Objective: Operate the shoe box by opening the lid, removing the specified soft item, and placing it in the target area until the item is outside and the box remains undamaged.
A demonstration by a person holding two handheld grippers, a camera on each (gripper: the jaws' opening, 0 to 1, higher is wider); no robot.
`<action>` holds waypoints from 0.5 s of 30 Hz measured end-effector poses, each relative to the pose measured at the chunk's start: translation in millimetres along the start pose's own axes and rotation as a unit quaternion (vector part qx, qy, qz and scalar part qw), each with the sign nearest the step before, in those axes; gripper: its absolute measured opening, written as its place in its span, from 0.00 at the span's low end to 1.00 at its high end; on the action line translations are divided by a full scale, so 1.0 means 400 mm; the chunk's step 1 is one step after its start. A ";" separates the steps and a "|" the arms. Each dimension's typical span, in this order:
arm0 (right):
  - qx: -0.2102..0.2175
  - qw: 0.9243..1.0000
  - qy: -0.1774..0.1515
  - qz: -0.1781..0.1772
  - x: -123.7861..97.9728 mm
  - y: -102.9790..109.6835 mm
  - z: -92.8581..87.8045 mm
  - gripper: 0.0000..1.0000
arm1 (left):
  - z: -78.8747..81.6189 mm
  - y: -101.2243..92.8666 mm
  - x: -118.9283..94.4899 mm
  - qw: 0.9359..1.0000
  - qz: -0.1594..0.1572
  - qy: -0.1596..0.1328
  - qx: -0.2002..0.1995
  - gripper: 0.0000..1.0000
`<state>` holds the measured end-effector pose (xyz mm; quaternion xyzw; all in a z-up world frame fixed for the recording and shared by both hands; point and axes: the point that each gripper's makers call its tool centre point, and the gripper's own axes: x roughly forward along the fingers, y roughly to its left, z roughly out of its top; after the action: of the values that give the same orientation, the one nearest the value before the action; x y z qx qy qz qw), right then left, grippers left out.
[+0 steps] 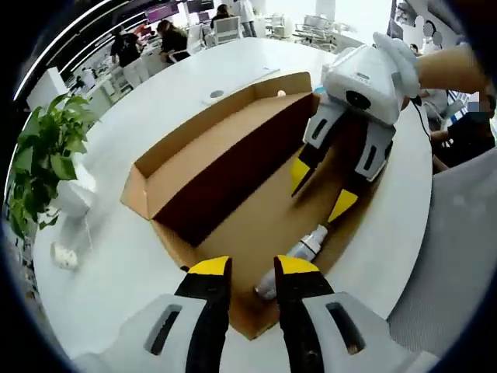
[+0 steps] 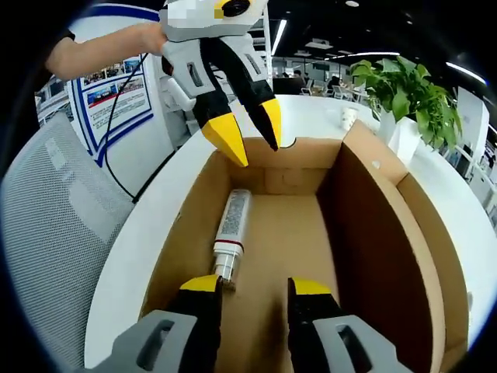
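A brown cardboard shoe box (image 1: 217,183) lies open on a round white table (image 1: 101,264), its lid (image 1: 225,128) folded back alongside. On the box floor rests a whitish tube with a cap (image 1: 299,252). My left gripper (image 1: 254,268) is open at the box's near end, just short of the tube's cap. My right gripper (image 1: 320,190) hangs open over the far end, inside the box. In the right gripper view the tube (image 2: 233,221) lies along the left wall of the box (image 2: 365,225), ahead of my open right gripper (image 2: 256,286). The left gripper (image 2: 250,132) hovers open above the far rim.
A potted plant (image 1: 46,163) stands near the table's edge beside the lid (image 2: 427,233). A paper cup (image 2: 349,116) sits behind the box. A grey mesh chair (image 2: 54,256) is close to the table. A black cable (image 2: 116,140) trails from the left gripper. People sit in the background.
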<state>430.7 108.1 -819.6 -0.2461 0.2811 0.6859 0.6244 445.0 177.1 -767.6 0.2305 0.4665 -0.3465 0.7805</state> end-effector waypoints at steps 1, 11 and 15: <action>-0.002 1.000 0.002 0.001 0.001 0.001 -0.002 0.31 | -0.001 -0.004 0.006 1.000 -0.010 0.007 0.011 0.26; -0.019 1.000 0.015 0.010 0.011 0.011 -0.017 0.32 | -0.011 -0.022 0.068 0.989 -0.078 0.052 0.118 0.26; -0.026 0.999 0.017 0.011 0.016 0.017 -0.017 0.32 | -0.020 -0.035 0.088 0.982 -0.104 0.065 0.142 0.26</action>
<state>423.2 107.5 -828.3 -0.2713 0.2763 0.6954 0.6054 441.4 161.7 -803.1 0.3117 0.4831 -0.4728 0.6678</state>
